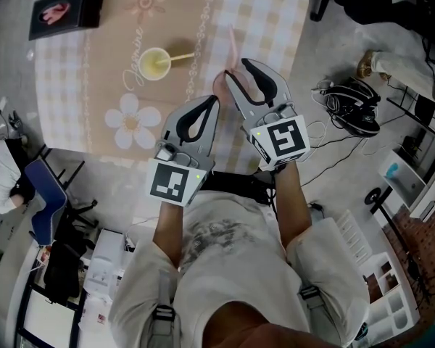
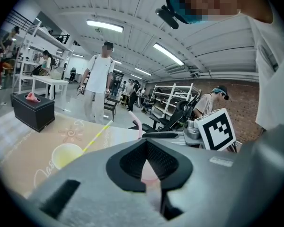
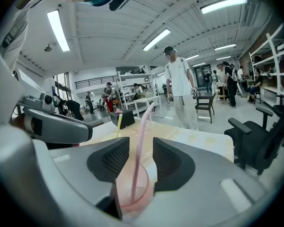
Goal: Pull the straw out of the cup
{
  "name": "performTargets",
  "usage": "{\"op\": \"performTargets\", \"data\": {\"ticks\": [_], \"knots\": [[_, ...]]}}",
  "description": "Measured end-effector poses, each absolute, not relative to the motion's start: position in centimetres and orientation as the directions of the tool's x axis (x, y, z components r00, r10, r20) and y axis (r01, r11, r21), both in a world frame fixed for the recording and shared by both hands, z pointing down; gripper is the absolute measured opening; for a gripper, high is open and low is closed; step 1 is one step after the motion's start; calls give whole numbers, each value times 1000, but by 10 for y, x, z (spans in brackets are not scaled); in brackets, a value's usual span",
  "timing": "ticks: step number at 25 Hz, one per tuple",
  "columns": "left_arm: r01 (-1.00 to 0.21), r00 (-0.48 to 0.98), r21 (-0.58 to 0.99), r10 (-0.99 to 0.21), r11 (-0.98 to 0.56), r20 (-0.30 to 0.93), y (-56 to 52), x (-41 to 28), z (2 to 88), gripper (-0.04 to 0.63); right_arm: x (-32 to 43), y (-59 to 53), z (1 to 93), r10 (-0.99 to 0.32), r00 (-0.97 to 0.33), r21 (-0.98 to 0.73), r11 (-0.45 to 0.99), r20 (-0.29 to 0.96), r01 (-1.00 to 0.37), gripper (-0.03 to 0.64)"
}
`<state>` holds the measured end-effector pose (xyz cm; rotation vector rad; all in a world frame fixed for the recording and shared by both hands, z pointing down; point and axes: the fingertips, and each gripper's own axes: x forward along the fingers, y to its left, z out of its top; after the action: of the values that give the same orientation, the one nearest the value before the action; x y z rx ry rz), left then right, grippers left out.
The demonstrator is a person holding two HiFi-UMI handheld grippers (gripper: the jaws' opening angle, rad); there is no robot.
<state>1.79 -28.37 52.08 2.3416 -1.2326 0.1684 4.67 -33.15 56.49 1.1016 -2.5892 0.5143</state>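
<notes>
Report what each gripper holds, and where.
Nothing is held. The right gripper is open, the pink straw untouched between its jaws; the left gripper is shut, empty.

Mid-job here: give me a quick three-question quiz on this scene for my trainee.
1. True or false: the right tongs are clamped on the pink straw.
2. What holds the yellow straw? A: pink cup. B: yellow cup. C: black box.
3. Fill in: the left tongs are ____ (open or shut).
Key: 1 false, they stand open with the straw between them; 2 B; 3 shut.
</notes>
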Motion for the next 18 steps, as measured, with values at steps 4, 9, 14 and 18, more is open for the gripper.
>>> {"op": "performTargets", "data": {"ticks": [4, 9, 14, 18], "knots": [[-804, 582, 364, -745, -469, 326, -286, 16, 522, 5, 45, -335, 569, -632, -668, -208, 646, 393, -734, 144], [-807, 579, 365, -747, -465, 328, -284, 13, 523, 5, 43, -336, 569, -634, -665, -196, 649, 394, -735, 69], [-808, 576, 366, -749, -462, 327, -281, 11, 522, 5, 41, -333, 568, -631, -669, -194, 654, 394, -731, 43], [-807, 578, 363, -748, -466, 327, -279, 11, 522, 5, 43, -330, 566, -634, -662, -182, 653, 399, -735, 40]]}}
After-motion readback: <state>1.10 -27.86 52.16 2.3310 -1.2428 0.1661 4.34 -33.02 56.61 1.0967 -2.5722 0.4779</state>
